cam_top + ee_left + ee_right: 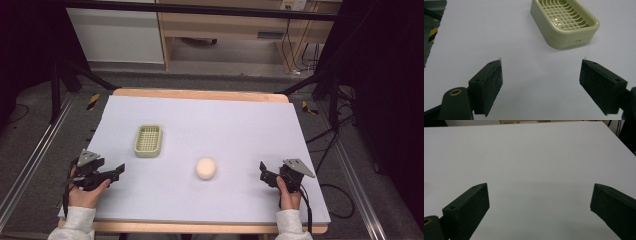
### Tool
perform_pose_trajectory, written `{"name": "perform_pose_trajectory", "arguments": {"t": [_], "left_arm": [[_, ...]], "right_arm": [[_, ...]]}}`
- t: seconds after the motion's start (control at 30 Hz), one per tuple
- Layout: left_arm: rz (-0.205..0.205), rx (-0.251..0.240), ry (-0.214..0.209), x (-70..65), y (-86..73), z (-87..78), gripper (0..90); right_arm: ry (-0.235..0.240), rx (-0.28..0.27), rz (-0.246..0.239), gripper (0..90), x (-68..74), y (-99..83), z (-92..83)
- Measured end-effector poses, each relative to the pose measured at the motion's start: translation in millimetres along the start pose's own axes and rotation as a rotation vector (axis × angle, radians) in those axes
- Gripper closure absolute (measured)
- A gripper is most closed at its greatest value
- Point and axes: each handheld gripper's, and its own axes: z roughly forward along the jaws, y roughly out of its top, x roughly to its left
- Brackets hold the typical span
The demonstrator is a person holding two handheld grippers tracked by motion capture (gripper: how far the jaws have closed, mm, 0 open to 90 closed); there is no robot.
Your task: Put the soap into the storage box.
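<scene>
Both claws gape empty, left claw [119, 170] near soap dish [148, 140], right claw [263, 172] beside pale ball [205, 168] on tabletop [225, 125].

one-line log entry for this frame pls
left tongs: open, empty, facing soap dish | right tongs: open, empty | round soap bar: on table mat, between both, untouched

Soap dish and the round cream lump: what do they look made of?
Soap dish: likely moulded plastic, pale green, semi-gloss; the slotted grid and rounded rim catch highlights. Round lump: matte, cream, no glare; possibly soap or dough, too small to tell.
</scene>
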Motion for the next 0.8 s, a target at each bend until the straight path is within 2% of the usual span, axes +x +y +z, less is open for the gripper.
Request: {"name": "perform_pose_trajectory", "arguments": {"t": [0.4, 0.73, 0.8], "left_arm": [[0.016, -0.009, -0.031, -11.0, 2.7, -0.2, 22.1], [0.044, -0.007, -0.033, -17.8, 5.8, -1.5, 22.4], [0.04, -0.008, -0.037, -19.6, 6.0, -1.4, 22.3]], "right_arm": [[0.013, 0.007, -0.001, 2.6, -0.1, 0.2, 0.6], [0.017, 0.01, -0.007, 2.6, -0.2, 0.2, 0.6], [0.015, 0.008, -0.004, 2.6, 0.0, 0.1, 0.7]]}}
